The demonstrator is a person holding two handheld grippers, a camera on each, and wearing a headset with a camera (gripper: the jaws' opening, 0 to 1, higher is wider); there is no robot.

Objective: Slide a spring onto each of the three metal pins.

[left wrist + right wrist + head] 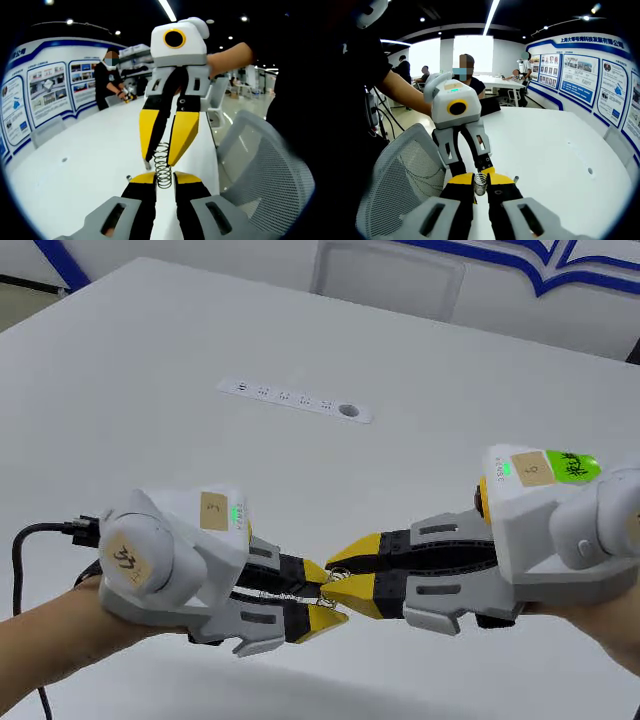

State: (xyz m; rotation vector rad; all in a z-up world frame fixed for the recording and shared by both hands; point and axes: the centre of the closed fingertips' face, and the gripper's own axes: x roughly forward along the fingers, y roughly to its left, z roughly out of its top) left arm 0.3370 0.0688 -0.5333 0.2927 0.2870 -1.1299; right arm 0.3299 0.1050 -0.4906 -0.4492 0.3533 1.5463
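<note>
Both sets of jaws close on one small coil spring (162, 165). The left gripper (164, 179) pinches one end and the right gripper (480, 180) the other, tip to tip just above a white table (300, 330). The spring looks light and thin-wired, springy along its length, and likely to squash, bend or flick away under a hard squeeze. A gentle hold across the coils near one end, leaving the bore and far end free, should suit a pin. A short metal stub (516, 178), possibly a pin, stands on the table just beside the right jaws. Further out lie a power strip (295, 400) and a mesh chair (265, 165). Blue display boards (590, 65) line the wall, and people sit at other tables.
</note>
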